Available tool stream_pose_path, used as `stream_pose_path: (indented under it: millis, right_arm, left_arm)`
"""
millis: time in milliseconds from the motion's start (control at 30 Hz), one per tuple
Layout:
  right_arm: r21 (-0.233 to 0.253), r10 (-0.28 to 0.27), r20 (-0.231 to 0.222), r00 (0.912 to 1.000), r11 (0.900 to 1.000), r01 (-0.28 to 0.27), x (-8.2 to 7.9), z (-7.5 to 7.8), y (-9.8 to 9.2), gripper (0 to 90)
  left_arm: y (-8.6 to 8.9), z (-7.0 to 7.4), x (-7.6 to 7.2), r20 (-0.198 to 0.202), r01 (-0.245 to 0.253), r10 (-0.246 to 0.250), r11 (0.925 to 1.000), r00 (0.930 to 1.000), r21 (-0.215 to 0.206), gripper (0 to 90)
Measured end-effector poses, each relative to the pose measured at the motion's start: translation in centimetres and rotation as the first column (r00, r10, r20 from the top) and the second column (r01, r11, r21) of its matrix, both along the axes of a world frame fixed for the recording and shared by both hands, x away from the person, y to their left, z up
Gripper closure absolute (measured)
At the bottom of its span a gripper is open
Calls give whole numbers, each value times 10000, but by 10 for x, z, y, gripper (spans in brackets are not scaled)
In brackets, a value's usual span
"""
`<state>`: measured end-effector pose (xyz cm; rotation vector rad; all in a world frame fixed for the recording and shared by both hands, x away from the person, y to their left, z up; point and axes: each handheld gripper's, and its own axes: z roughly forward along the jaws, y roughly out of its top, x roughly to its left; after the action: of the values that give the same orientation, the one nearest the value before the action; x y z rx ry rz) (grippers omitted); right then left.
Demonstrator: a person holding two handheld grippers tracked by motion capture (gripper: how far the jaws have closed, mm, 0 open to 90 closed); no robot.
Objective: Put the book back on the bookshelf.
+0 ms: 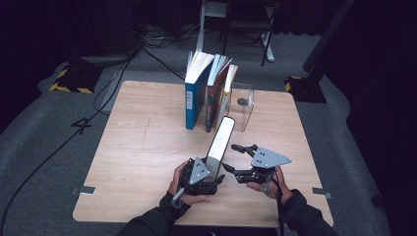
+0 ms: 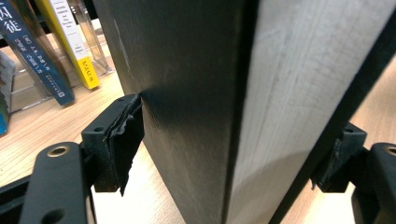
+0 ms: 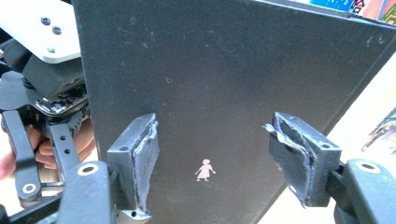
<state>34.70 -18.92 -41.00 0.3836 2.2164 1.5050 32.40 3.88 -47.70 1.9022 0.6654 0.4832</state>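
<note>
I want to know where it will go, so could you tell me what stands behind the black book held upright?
Behind the black book, a row of upright books stands beside a clear bookend. The book hides the table directly behind it.

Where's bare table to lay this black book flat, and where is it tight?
The left half of the table is bare, bordered by the blue book and the left tongs. The black book and right tongs crowd the middle; the clear bookend narrows the far right.
</note>
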Motion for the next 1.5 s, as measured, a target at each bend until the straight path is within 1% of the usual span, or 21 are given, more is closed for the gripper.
stream_pose_path:
  millis: [167, 200, 233, 367, 400, 500, 533, 567, 600, 700, 800, 867, 900, 933, 967, 1033, 1167, 1300, 1433, 1467, 1500]
  right_arm:
    - [-64, 51, 65, 10000, 10000, -51, 1, 0, 0, 320]
    - [-133, 129, 78, 9999, 9998, -128, 2, 0, -1, 318]
    - [-167, 105, 91, 9999, 9998, -104, 2, 0, -1, 318]
    - [-267, -34, 235, 9997, 9996, 40, 4, 0, -5, 317]
    - [-218, -159, 194, 9997, 9996, 164, 6, 1, -8, 317]
    - [-275, -321, 192, 9993, 9991, 327, 9, 1, -13, 315]
    - [-369, -507, 223, 9985, 9980, 515, 12, 0, -18, 315]
    - [-355, -565, 199, 9982, 9977, 572, 14, 0, -20, 315]
    - [-353, -686, 178, 9975, 9970, 692, 16, 0, -22, 316]
    - [-392, -916, 70, 9958, 9950, 918, 21, -3, -27, 316]
    - [-499, -926, -8, 9957, 9945, 924, 24, -5, -29, 313]
    - [-631, -950, -253, 9952, 9936, 933, 29, -10, -31, 303]
    - [-674, -942, -372, 9949, 9935, 915, 31, -12, -32, 301]
    - [-718, -918, -428, 9949, 9935, 886, 32, -13, -32, 301]
    - [-718, -918, -428, 9949, 9935, 886, 32, -13, -32, 301]
    - [-786, -894, -493, 9948, 9932, 854, 33, -15, -34, 300]
    - [-781, -701, -554, 9960, 9948, 657, 31, -17, -36, 300]
    - [-901, -200, -609, 9979, 9958, 145, 24, -18, -34, 299]
    - [-1016, 381, -703, 9968, 9938, -451, 18, -20, -29, 299]
    - [-1016, 381, -703, 9968, 9938, -451, 18, -20, -29, 299]
    - [-1043, 509, -727, 9960, 9928, -584, 17, -20, -27, 299]
  left_arm:
    - [3, 1, 2, -106, 136, -136, 9999, 9999, -18, 264]
    - [6, 1, 3, -7, 308, -308, 9995, 9995, 83, 277]
    - [9, 1, 5, -33, 364, -364, 9993, 9993, 82, 288]
    - [19, 2, 9, -116, 498, -497, 9987, 9987, 59, 375]
    - [26, 3, 12, -46, 531, -531, 9985, 9986, 145, 401]
    - [33, 4, 16, -109, 529, -526, 9984, 9986, 211, 476]
    - [40, 4, 21, -207, 482, -477, 9986, 9986, 211, 506]
    - [40, 4, 21, -207, 482, -477, 9986, 9986, 211, 515]
    - [45, 4, 25, -341, 730, -725, 9972, 9968, 147, 518]
    - [46, 5, 27, -385, 847, -836, 9961, 9958, 261, 521]
    - [47, 7, 28, -478, 1031, -1011, 9938, 9937, 420, 528]
    - [50, 8, 31, -639, 1382, -1354, 9895, 9887, 417, 533]
    - [50, 8, 31, -639, 1382, -1354, 9895, 9887, 417, 534]
    - [52, 9, 30, -721, 1629, -1594, 9856, 9846, 457, 534]
    - [52, 9, 30, -721, 1629, -1594, 9856, 9846, 457, 534]
    - [56, 10, 27, -831, 2034, -1993, 9781, 9764, 447, 533]
    - [62, 12, 20, -961, 2461, -2405, 9679, 9659, 516, 531]
    - [67, 13, 13, -1093, 2907, -2835, 9552, 9527, 560, 530]
    - [71, 14, 6, -1201, 3225, -3137, 9445, 9419, 619, 528]
    - [71, 14, 6, -1201, 3225, -3137, 9445, 9419, 619, 526]
    - [71, 14, 5, -1243, 3337, -3245, 9407, 9377, 611, 526]
